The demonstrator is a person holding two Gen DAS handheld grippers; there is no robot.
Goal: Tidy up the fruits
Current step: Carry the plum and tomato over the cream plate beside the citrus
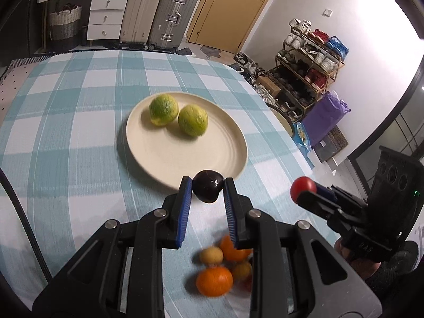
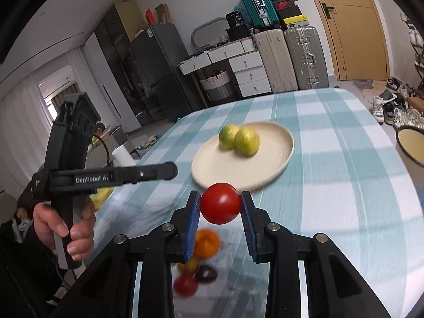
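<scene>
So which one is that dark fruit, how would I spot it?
Start at the cream plate on the checked tablecloth. Just at its near rim, the left gripper holds a dark purple plum in the air between blue-padded jaws. It is near-black; the right gripper's fruit is a red tomato.

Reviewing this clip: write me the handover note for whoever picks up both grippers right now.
Left gripper: shut on a dark plum, held above the near rim of the plate.
Right gripper: shut on a red tomato, also just short of the plate.
Done: two green citrus fruits lie side by side on the plate.
Left: set both held fruits down; a pile of oranges and small yellow fruits lies on the checked tablecloth beneath the grippers.
</scene>
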